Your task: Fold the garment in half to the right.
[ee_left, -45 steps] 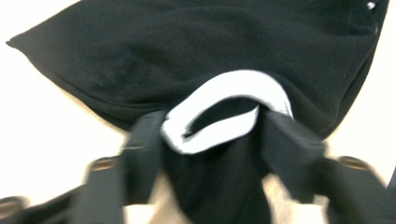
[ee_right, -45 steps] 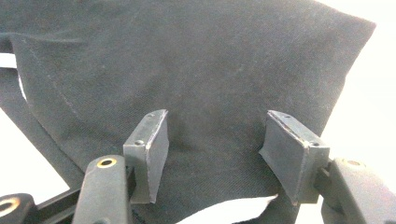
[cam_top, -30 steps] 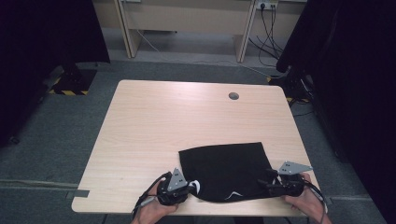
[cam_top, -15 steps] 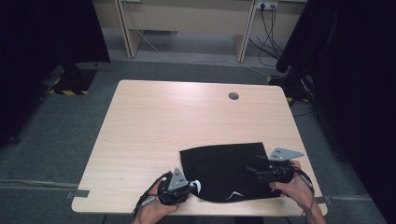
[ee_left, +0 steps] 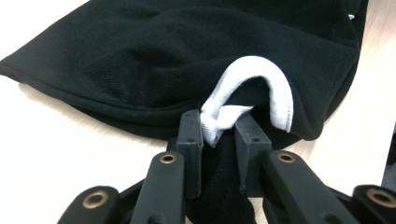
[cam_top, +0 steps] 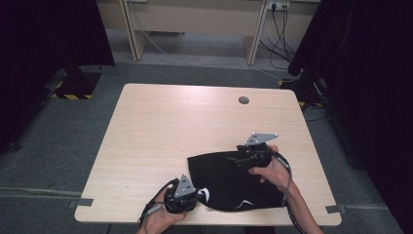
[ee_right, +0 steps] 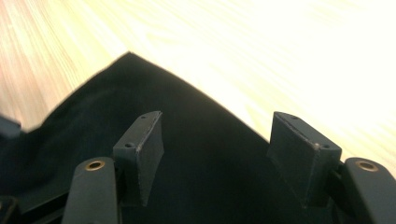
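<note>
A black garment (cam_top: 229, 183) with white trim lies on the near right part of the wooden table (cam_top: 185, 122). My left gripper (cam_top: 197, 195) is at the garment's near left edge, shut on a fold of black cloth and white trim (ee_left: 280, 93). The left gripper view shows the pinch between the jaws of the left gripper (ee_left: 218, 128), and the black garment (ee_left: 140, 51) spreads beyond it. My right gripper (cam_top: 234, 159) hovers over the garment's far edge, pointing left. The right gripper (ee_right: 219, 140) stands open above the black garment (ee_right: 187, 177), nothing between its jaws.
A round cable hole (cam_top: 243, 100) sits near the table's far edge. Bare wood (ee_right: 280, 56) stretches beyond the garment. Black curtains (cam_top: 370, 73) hang at both sides, and desk legs and cables (cam_top: 280, 29) stand on the floor behind.
My right gripper has left the garment's near right corner and moved away from the person and leftward to its far edge. The left gripper has stayed put, still holding the trim.
</note>
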Demonstrator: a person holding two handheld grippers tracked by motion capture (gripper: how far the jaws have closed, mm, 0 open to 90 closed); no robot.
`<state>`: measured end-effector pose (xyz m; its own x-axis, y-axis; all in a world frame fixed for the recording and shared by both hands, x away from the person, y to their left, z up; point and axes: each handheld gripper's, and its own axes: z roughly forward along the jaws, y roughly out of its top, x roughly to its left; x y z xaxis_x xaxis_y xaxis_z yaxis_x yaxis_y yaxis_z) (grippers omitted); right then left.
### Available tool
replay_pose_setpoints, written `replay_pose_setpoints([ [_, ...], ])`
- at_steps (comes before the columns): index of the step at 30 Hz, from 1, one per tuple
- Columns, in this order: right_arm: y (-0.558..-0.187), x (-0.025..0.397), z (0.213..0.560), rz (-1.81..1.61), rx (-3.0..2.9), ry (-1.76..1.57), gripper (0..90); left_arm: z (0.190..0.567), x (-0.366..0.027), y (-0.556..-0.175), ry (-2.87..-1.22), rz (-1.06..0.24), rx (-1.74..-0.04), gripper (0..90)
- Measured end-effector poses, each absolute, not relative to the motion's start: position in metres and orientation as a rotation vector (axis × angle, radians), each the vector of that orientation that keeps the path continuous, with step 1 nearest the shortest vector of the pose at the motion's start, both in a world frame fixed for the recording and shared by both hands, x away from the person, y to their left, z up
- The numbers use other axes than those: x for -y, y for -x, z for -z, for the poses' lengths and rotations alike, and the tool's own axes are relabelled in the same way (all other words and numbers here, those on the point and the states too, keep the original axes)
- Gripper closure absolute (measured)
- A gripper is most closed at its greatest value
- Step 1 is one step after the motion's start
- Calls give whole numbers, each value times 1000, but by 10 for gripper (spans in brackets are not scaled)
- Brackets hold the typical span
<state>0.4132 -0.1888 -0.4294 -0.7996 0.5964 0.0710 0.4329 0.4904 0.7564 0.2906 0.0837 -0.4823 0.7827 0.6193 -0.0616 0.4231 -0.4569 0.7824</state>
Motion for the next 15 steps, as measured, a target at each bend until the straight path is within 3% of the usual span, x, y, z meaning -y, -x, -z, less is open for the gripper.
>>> replay_pose_setpoints([
  [15,-447,115,432,-1183,-2627,-785,364,482,-85,-292,-2121,-282,-772,742],
])
